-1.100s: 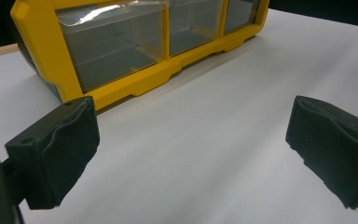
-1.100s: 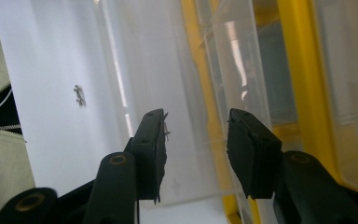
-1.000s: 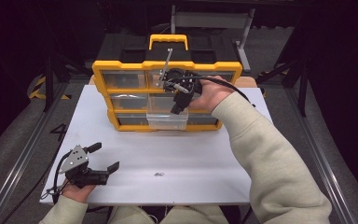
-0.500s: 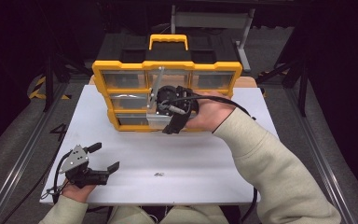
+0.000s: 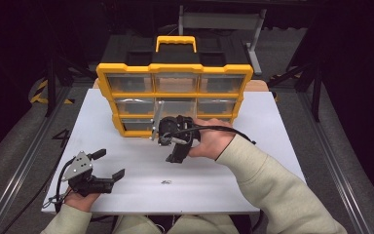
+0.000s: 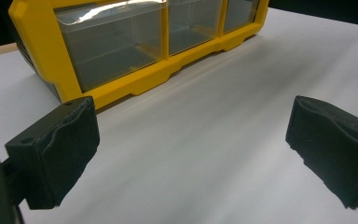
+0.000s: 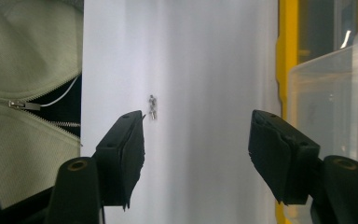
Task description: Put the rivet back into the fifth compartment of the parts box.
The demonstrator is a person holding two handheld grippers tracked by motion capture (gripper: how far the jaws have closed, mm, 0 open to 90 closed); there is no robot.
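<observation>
Right gripper (image 5: 174, 152) is seen in the high view held just in front of the yellow drawer cabinet (image 5: 104, 78), near the middle of the desk (image 5: 282, 146). Jaws are spread wide and nothing is held between them; in the right gripper view both black pads (image 7: 126, 154) stand well apart over bare white surface. A clear drawer (image 5: 157, 119) is drawn out from the cabinet's lower middle, its front just beside the gripper body; in the right gripper view its clear wall (image 7: 326, 93) is seen along the right edge, next to the yellow frame. A small metal piece (image 5: 165, 183) lies loose on the desk, toward the front edge and about midway along it, apart from both grippers. In the right gripper view the same piece (image 7: 152, 107) is seen beyond the jaws, closer to the left pad, not touched. Whether it is a screw or some other fitting cannot be told.

Left gripper (image 5: 108, 165) is rested near the front left corner of the desk, held in the left hand (image 5: 80, 197). Its jaws are also opened wide and empty; in the left gripper view the pads (image 6: 60, 149) frame bare desk, with the cabinet's lower drawers seen beyond, well apart.

A pale sleeve (image 5: 272, 185) is noted reaching in from the front right.
</observation>
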